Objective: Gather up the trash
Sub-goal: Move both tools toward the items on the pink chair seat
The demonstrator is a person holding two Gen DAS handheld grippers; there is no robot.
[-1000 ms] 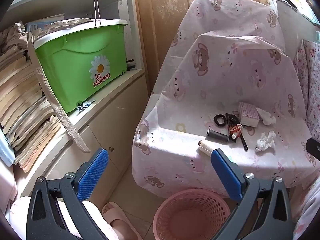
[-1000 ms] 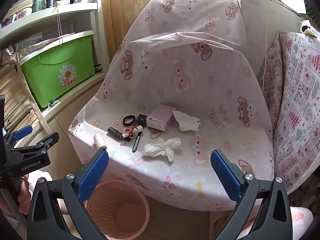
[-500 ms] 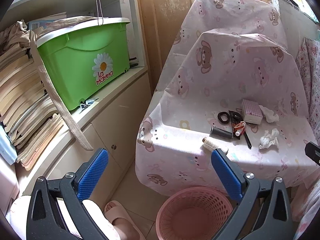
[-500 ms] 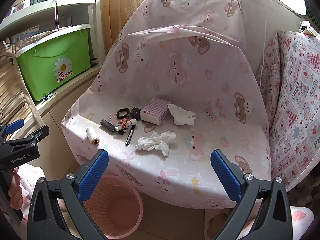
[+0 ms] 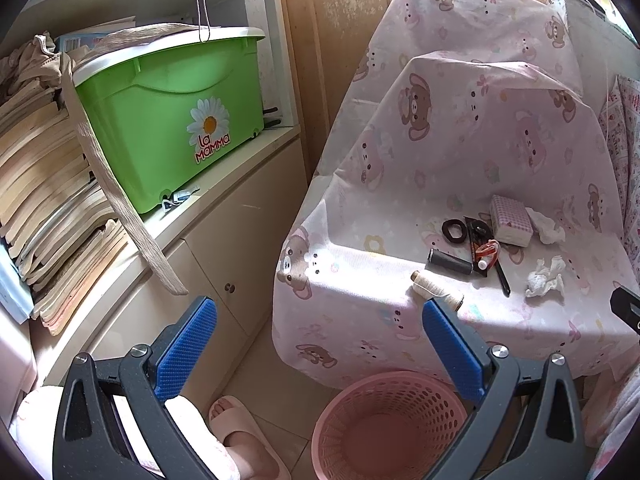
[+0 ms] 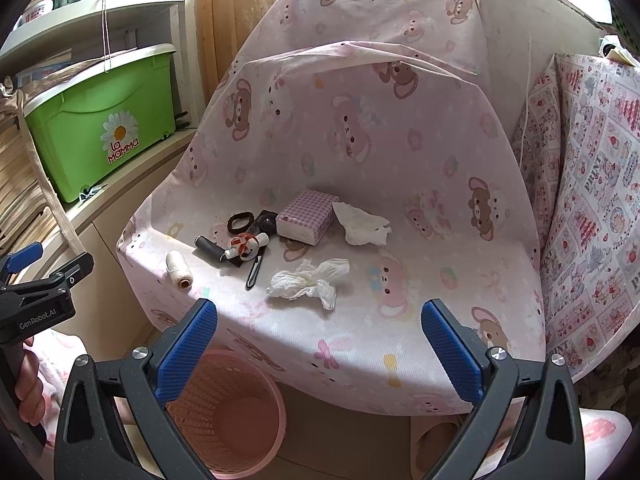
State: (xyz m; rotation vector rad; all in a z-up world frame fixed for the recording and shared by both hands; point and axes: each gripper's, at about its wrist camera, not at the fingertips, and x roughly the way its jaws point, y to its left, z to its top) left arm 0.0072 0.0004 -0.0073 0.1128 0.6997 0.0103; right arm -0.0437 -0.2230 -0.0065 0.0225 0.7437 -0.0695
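Observation:
Two crumpled white tissues lie on a chair seat covered in pink bear-print cloth (image 6: 360, 340): one near the front (image 6: 308, 282) (image 5: 544, 276), one further back (image 6: 362, 224) (image 5: 546, 228) beside a checked tissue pack (image 6: 306, 222). A pink perforated trash basket (image 6: 224, 412) (image 5: 390, 424) stands on the floor below the seat's front left. My right gripper (image 6: 318, 344) is open and empty, above the seat's front edge. My left gripper (image 5: 318, 340) is open and empty, left of the chair; it also shows in the right wrist view (image 6: 36, 280).
Thread spools (image 6: 178, 270), a black hair tie (image 6: 240, 222), scissors and a pen (image 6: 254, 270) lie on the seat. A green storage box (image 5: 172, 120) sits on a shelf beside stacked books (image 5: 44, 184). A patterned cushion (image 6: 592, 200) stands right. A slippered foot (image 5: 240, 436) is on the floor.
Both grippers have shifted slightly; the right view has drawn closer to the seat and moved right. Both stay open. Nothing on the seat has moved.

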